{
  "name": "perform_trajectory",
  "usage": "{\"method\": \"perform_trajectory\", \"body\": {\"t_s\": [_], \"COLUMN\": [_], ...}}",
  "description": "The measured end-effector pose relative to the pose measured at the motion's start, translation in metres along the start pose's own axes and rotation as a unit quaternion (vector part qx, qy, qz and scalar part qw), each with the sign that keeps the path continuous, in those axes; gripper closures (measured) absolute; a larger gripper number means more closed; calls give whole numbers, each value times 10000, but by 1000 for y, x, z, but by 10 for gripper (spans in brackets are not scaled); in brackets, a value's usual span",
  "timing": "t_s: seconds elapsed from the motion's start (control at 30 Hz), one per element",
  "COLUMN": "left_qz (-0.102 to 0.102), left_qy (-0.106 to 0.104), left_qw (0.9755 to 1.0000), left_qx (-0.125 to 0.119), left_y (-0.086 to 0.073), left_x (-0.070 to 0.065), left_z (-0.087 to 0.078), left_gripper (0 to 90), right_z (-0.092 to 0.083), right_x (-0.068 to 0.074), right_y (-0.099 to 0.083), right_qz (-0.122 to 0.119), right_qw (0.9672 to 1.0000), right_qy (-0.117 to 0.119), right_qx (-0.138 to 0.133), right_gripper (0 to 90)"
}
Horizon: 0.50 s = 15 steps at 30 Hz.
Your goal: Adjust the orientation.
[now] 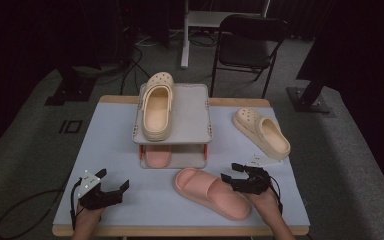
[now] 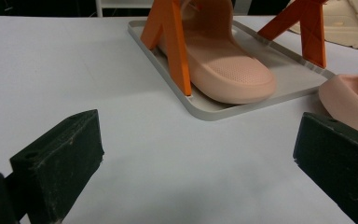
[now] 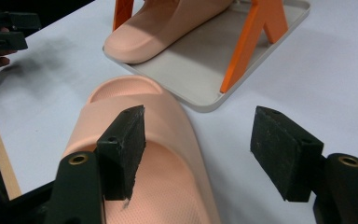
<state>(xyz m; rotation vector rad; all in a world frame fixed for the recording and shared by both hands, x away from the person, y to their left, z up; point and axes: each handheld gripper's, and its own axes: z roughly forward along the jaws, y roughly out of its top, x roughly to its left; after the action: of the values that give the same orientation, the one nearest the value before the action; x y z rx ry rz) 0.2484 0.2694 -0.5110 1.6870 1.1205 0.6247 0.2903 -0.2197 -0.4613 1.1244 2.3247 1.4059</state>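
Your right gripper (image 1: 238,176) is over the strap edge of the pink slide (image 1: 212,193), jaws wide apart, one pad above the strap, not clamped. The slide lies on the table (image 1: 115,150) just in front of the grey rack (image 1: 192,117). Your left gripper (image 1: 111,186) is open, empty, well apart.

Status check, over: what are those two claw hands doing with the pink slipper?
Right gripper open over pink slide, one pad on strap. Left gripper open, idle. Nothing blocking.
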Motion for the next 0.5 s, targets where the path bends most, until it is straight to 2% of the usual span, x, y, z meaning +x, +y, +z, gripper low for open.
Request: {"method": "perform_trajectory", "body": {"t_s": [0.3, 0.4, 0.47, 0.5], "left_qz": [-20, -2, -10, -10], "left_qy": [-6, 2, -3, 1], "left_qw": [10000, 10000, 10000, 10000], "left_qx": [-17, -34, -38, -23], "left_y": [0, 1, 0, 0], "left_x": [0, 0, 0, 0], "left_z": [0, -1, -1, -1], "left_gripper": [15, 15, 14, 14], "right_z": [10, 19, 22, 24], "right_x": [-1, 2, 2, 2], "right_y": [-14, -16, -16, -16], "right_qz": [-49, -319, -413, -434], "right_qw": [9996, 9986, 9981, 9978], "right_qy": [71, 79, 87, 121], "right_qx": [274, 415, 453, 481], "right_gripper": [388, 430, 446, 484]}}
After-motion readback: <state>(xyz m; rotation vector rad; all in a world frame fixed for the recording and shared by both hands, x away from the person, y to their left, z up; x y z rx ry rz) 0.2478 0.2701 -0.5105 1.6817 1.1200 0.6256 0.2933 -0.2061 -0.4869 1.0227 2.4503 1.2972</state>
